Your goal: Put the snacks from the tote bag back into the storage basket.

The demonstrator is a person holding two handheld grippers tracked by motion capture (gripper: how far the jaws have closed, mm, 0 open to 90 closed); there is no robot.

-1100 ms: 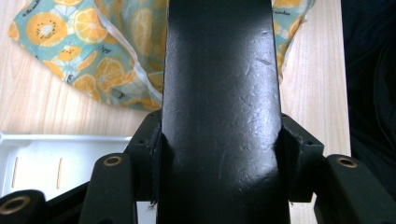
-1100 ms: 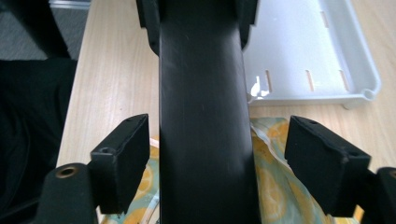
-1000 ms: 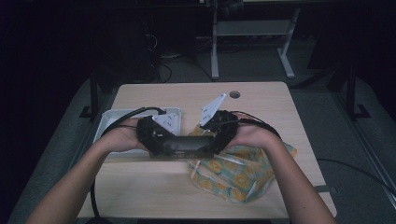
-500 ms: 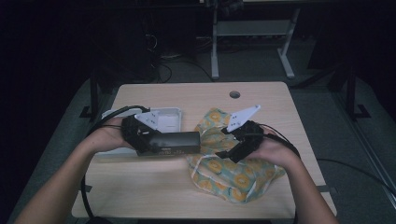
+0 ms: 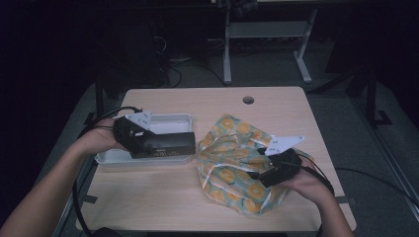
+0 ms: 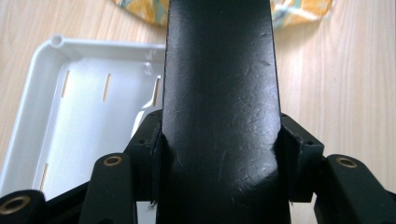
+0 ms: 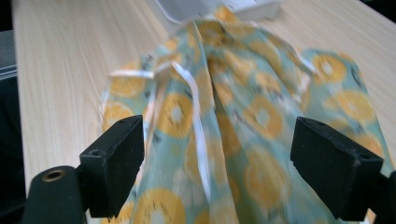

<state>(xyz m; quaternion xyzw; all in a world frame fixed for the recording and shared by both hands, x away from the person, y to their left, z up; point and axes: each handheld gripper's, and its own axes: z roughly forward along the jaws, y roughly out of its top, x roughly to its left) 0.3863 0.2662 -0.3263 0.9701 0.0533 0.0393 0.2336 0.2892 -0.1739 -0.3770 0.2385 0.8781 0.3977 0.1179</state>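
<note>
Left gripper (image 5: 148, 143) pinches black box (image 5: 165, 144) across its width, over white tray (image 5: 168, 120); box's long axis lies level, free end pointing toward patterned bag (image 5: 237, 148). Right gripper (image 7: 217, 158) spread wide above bag.

In the left gripper view, the long black box (image 6: 219, 107) covers much of the white tray (image 6: 79, 121) and runs off the top and bottom edges, so its ends go unseen. Past it, the patterned cloth (image 6: 144, 9) is cut by the top edge. In the right gripper view that cloth is blurred, its print soft, and the tray above it is cropped.
</note>
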